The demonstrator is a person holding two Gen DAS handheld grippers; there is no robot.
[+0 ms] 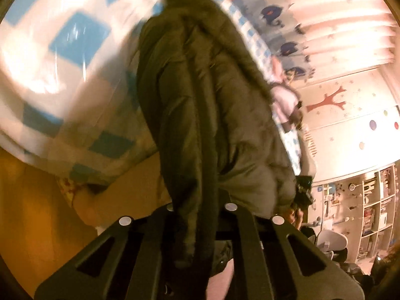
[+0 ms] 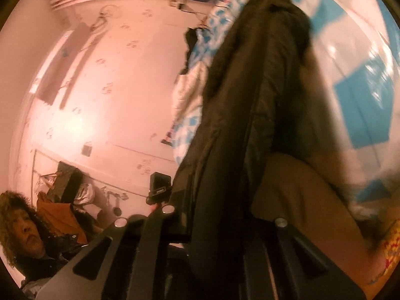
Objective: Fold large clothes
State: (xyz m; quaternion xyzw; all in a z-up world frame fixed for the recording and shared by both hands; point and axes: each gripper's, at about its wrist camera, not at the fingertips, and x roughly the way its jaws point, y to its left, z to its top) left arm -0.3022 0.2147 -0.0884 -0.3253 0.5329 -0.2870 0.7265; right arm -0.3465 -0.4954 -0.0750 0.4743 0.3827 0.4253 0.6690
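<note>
Two grippers both bite the same garment. In the left wrist view, we see the left gripper (image 1: 197, 215) with its jaws clamped on a bunched fold of the olive-green padded coat (image 1: 200, 105), which runs from the bottom centre up to the top of the frame. In the right wrist view, the right gripper (image 2: 220, 222) has its jaws clamped on the same coat (image 2: 252, 100), which fills the centre of that frame. A fur-trimmed edge (image 1: 240, 55) follows the coat's right side in the left view. Behind the coat lies a bed with a blue-and-white checked quilt (image 1: 75, 37), blurred. At lower right of the left view we make out shelving (image 1: 375, 200); at lower left of the right view, a person's face (image 2: 22, 230).
</note>
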